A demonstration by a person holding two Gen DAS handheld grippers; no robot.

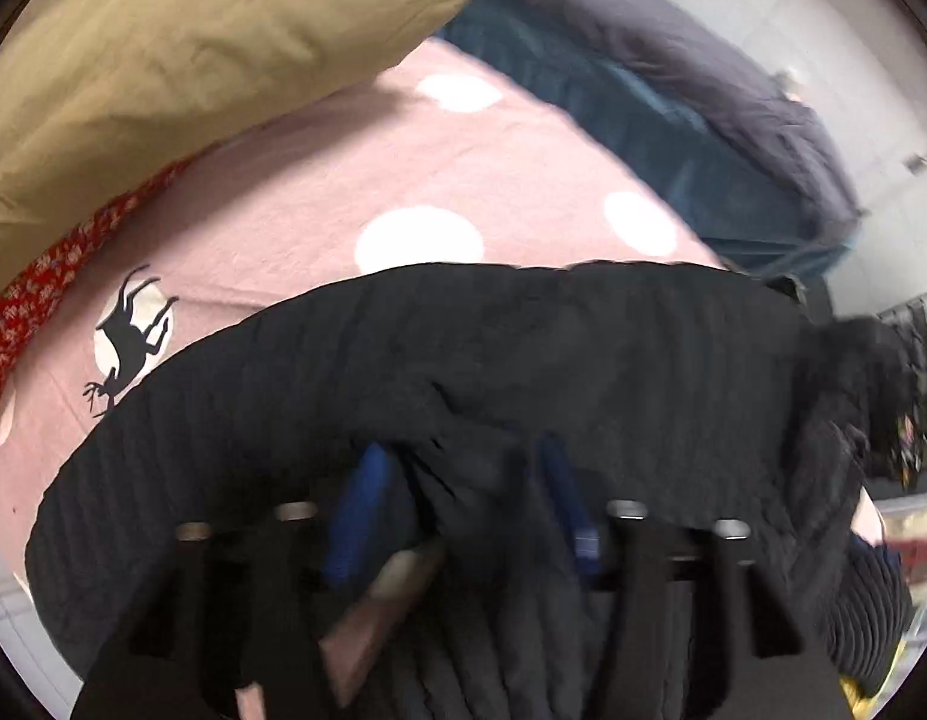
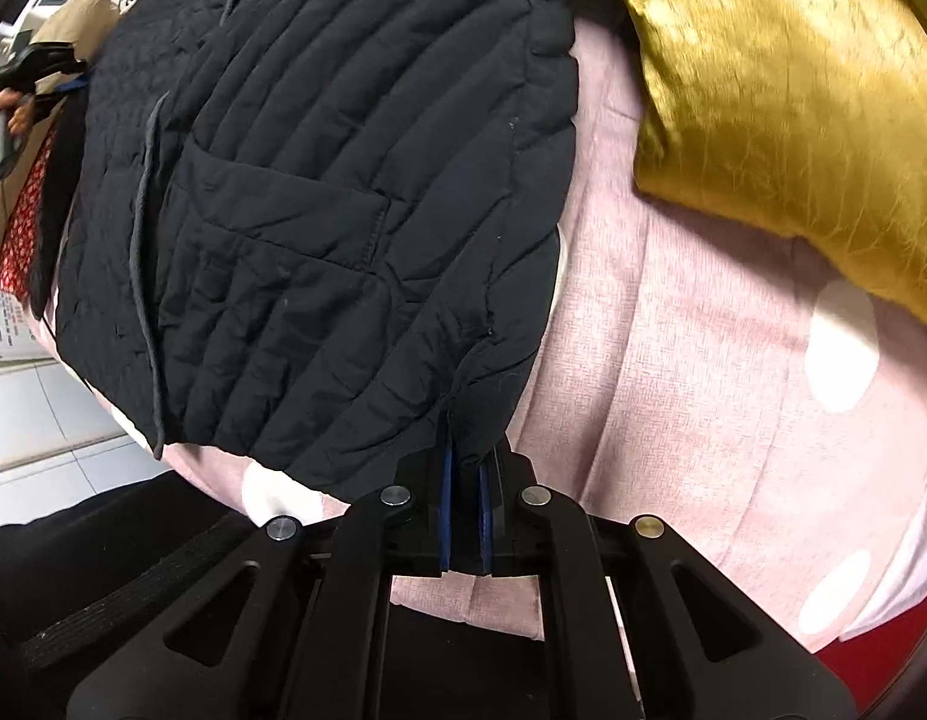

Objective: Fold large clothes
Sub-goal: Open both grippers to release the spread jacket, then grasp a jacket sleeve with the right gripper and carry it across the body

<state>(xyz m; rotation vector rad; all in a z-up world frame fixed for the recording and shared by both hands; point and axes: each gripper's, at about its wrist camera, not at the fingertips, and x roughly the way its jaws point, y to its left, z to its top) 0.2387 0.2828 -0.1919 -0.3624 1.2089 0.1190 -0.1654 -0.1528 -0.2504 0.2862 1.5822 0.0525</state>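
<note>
The right gripper (image 2: 466,483) jaws are pinching the near hem of a black quilted jacket (image 2: 319,192) that is lying ahead of them on pink bedding (image 2: 673,360).

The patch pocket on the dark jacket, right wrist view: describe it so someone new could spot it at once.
Start at the pink, white-dotted bedspread, then the black quilted jacket spread over it. On its lower half sits the patch pocket, a squarish flap with a stitched edge. Its flat outline interrupts the jacket's long parallel quilting lines.

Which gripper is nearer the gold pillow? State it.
Right. The right gripper pinches the black quilted jacket's hem close to the gold pillow; the left gripper sits at the jacket's far end.
</note>
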